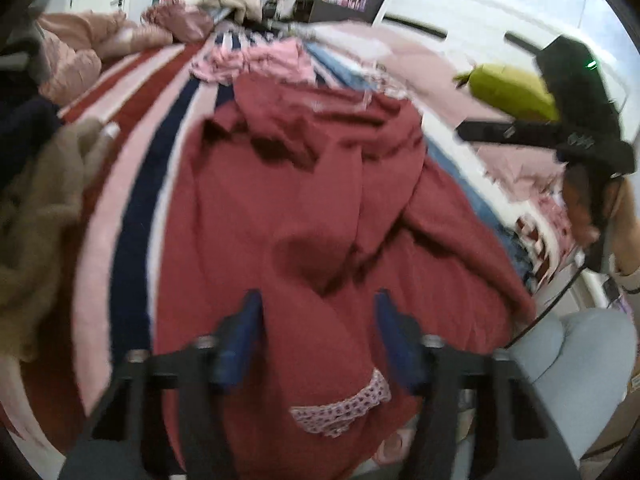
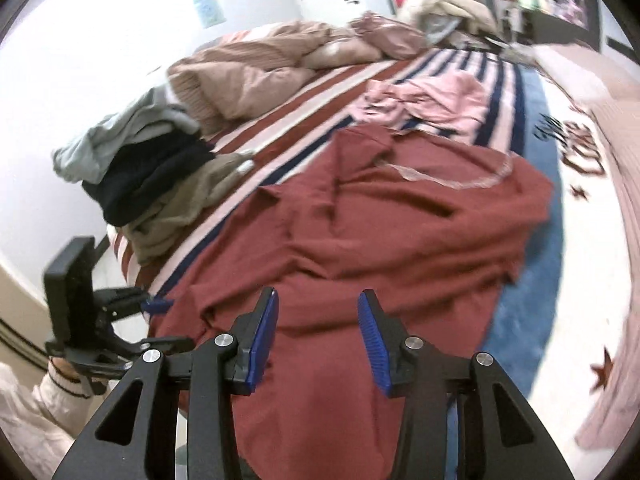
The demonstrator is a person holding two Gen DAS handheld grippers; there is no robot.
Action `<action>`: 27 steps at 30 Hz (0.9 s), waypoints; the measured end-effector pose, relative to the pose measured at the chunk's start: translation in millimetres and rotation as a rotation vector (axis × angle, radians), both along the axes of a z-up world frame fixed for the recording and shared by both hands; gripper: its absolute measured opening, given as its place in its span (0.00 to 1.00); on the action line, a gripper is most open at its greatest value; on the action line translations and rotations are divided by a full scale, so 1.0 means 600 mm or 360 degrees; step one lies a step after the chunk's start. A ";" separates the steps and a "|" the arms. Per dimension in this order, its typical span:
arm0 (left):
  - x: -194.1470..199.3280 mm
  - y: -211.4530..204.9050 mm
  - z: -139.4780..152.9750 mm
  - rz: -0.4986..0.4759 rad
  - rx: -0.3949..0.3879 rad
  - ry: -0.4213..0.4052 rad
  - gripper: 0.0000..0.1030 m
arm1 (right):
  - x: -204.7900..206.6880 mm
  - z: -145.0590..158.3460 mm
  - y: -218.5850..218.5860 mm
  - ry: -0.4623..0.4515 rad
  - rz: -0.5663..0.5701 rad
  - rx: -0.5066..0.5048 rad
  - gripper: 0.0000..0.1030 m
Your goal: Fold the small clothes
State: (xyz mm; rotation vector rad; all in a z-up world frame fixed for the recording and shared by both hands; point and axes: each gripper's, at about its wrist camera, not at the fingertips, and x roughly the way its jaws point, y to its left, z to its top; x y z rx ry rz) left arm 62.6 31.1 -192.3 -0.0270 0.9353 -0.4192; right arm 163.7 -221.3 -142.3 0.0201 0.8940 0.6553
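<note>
A dark red garment lies crumpled and spread over the striped bedspread. My left gripper hovers low over its near part, blue pads apart, with red cloth lying between and under them; I see no pad pressing on it. A small pink dotted piece peeks out at the garment's near edge. In the right wrist view the same red garment fills the middle, and my right gripper stands open above its near hem with nothing gripped. The left gripper shows at the garment's left edge.
A pale pink garment lies beyond the red one. Folded and loose clothes are piled at the bed's left edge, and a pink quilt is bunched at the back. A yellow-green cushion lies right. A knee in light jeans is near.
</note>
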 end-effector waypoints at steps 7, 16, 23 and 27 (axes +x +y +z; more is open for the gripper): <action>-0.017 0.038 0.003 0.0148 0.0089 -0.0007 0.07 | -0.004 -0.013 -0.033 -0.0004 -0.0033 0.0057 0.36; -0.037 0.122 0.026 0.0431 0.0169 -0.0076 0.49 | -0.012 -0.022 -0.029 -0.0021 -0.0005 0.0065 0.36; -0.072 0.079 0.040 0.0096 0.0020 -0.0142 0.49 | -0.016 -0.025 -0.027 -0.0008 -0.0017 0.0074 0.36; -0.050 0.053 0.019 0.0131 0.0211 -0.0142 0.49 | -0.021 -0.028 -0.024 0.0008 -0.0021 0.0049 0.36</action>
